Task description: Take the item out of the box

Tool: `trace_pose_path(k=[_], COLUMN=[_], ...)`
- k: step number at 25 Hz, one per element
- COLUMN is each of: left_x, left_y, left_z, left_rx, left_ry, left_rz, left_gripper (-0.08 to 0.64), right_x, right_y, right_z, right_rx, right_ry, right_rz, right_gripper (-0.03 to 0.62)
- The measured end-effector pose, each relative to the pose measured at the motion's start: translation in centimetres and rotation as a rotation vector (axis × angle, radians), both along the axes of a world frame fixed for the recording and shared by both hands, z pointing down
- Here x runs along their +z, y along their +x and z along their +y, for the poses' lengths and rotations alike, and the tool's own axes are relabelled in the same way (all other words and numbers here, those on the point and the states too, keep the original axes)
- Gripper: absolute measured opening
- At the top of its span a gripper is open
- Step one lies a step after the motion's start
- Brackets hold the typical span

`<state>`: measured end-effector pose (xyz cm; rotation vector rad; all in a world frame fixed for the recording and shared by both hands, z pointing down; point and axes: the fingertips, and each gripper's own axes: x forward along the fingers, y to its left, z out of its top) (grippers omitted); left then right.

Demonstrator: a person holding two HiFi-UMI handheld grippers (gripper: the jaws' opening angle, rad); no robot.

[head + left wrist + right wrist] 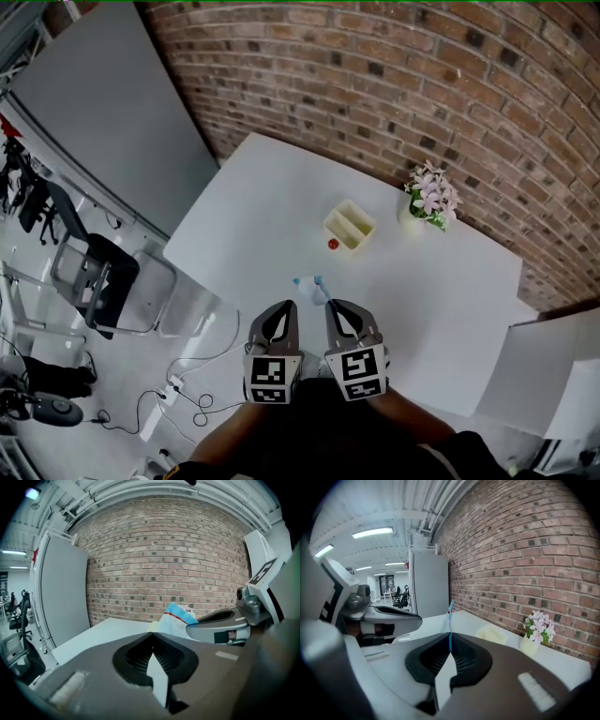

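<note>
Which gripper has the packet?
The right gripper: its jaws are shut on the packet, pinching its edge. The left gripper has shut jaws holding nothing.

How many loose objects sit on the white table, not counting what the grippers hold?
3: a cream two-compartment plastic box near the middle, a small red object beside it, and a pot of pink flowers by the brick wall. Box contents unclear.

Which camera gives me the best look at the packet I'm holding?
Left gripper view: it shows the packet face-on, blue with a red stripe. The right gripper view has it edge-on, a thin blue line in the shut right gripper. The head view shows it small, at the gripper tips.
</note>
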<state>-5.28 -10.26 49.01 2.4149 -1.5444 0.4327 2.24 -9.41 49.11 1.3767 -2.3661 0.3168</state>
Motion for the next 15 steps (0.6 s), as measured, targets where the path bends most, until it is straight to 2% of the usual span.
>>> trace_pose_path(k=[15], left_x=[-3.2], left_y=[-7.5], left_z=[3.7], left_rx=[0.016], left_ry=[0.069], left_rz=[0.045], left_gripper=[0.005], right_x=[-2.0], right_y=[-7.8], right_z=[4.2], right_rx=[-0.011], right_ry=[0.012], right_rz=[0.008], right_gripper=[0.005])
